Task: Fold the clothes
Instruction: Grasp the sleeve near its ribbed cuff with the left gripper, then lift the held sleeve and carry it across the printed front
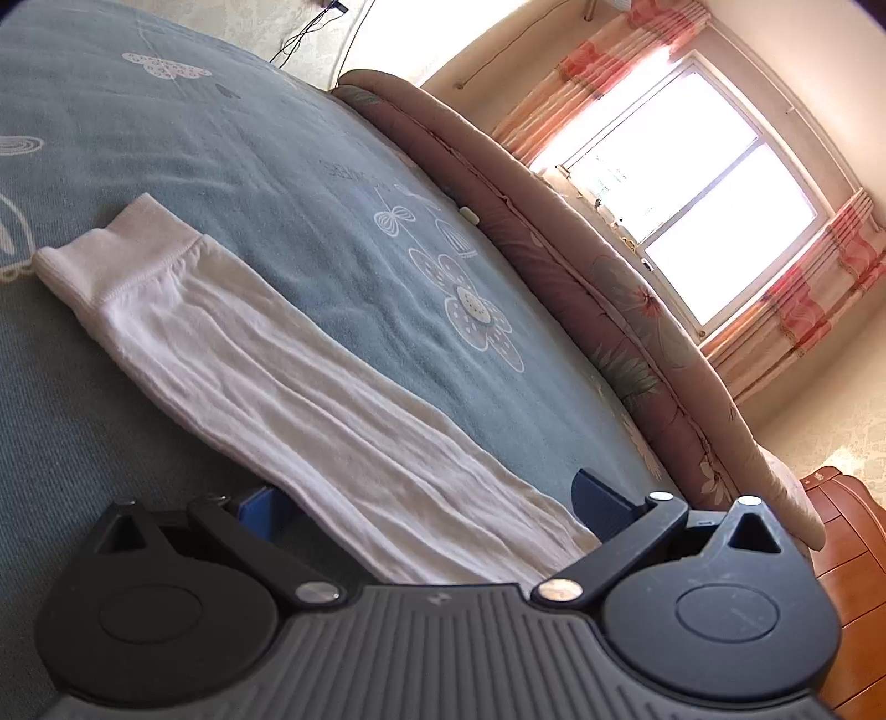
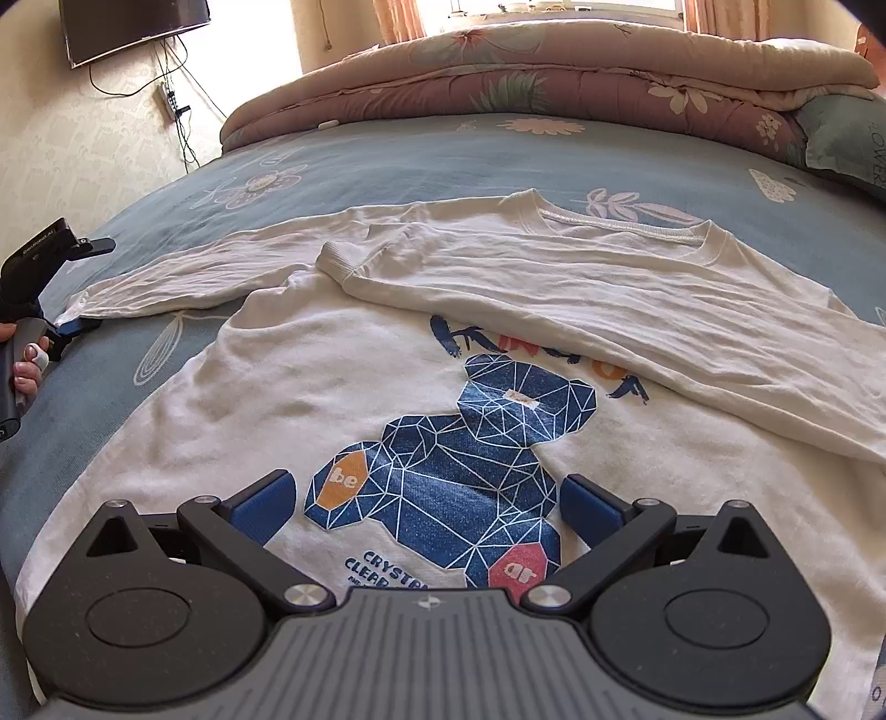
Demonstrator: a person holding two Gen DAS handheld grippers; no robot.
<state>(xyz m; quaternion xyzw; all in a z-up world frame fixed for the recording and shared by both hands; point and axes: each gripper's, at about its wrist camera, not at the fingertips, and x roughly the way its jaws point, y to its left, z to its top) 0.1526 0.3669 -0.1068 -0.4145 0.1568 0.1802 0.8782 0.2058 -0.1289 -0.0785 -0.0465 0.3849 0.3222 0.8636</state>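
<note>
A white long-sleeved shirt (image 2: pixel 310 387) with a blue geometric bear print (image 2: pixel 470 454) lies flat, front up, on the blue-grey bedspread (image 2: pixel 387 149). One sleeve (image 2: pixel 609 310) is folded across the chest, and its cuff (image 2: pixel 338 260) rests near the middle. The other sleeve (image 2: pixel 183 277) stretches out to the left. My right gripper (image 2: pixel 426 498) is open, low over the bear print. My left gripper (image 1: pixel 434 504) is open, with that outstretched white sleeve (image 1: pixel 288 376) lying between its fingers. It also shows as the left gripper (image 2: pixel 83 288) at the sleeve's left end, held by a hand (image 2: pixel 27 365).
A folded pink floral quilt (image 2: pixel 554 72) runs along the bed's far edge, with a teal pillow (image 2: pixel 847 138) at its right end. A wall TV (image 2: pixel 133 22) and hanging cables (image 2: pixel 177 111) are on the left wall. Behind the quilt is a curtained window (image 1: pixel 692 183), and wooden furniture (image 1: pixel 847 531) stands beside the bed.
</note>
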